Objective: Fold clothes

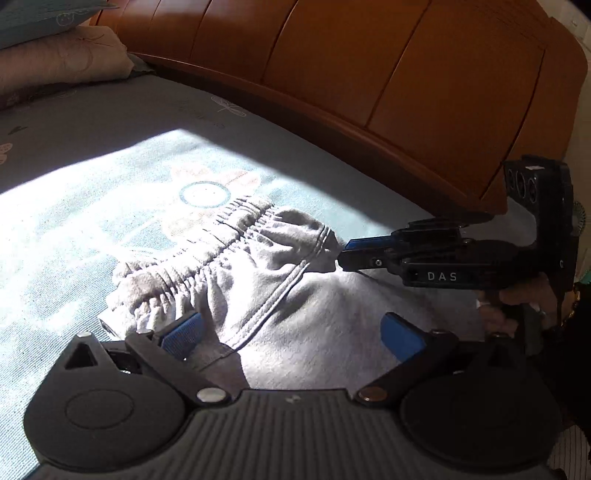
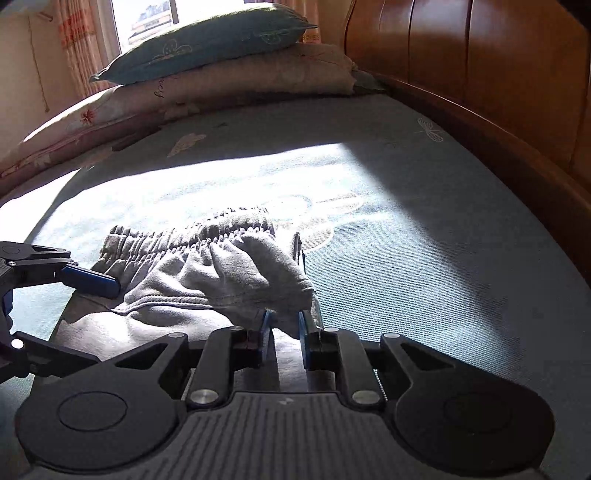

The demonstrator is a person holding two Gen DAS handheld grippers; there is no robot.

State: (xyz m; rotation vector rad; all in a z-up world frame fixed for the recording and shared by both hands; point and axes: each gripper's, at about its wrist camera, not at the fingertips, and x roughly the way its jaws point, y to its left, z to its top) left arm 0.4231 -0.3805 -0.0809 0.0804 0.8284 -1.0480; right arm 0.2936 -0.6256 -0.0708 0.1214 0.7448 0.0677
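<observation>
Grey sweatpants lie on the sunlit blue bed beside the wooden headboard; right gripper jaws pinch their edge, left gripper jaws gape wide, empty.

1. Bed: covered by a blue-grey sheet with a printed pattern; a broad band of sunlight crosses it, the far part in shade.
2. Headboard: orange-brown wood, panelled, along one side of the bed.
3. Pillows: stacked at the far end, a teal one on a beige one.
4. Window: bright, behind the pillows, with a patterned curtain beside it.
</observation>
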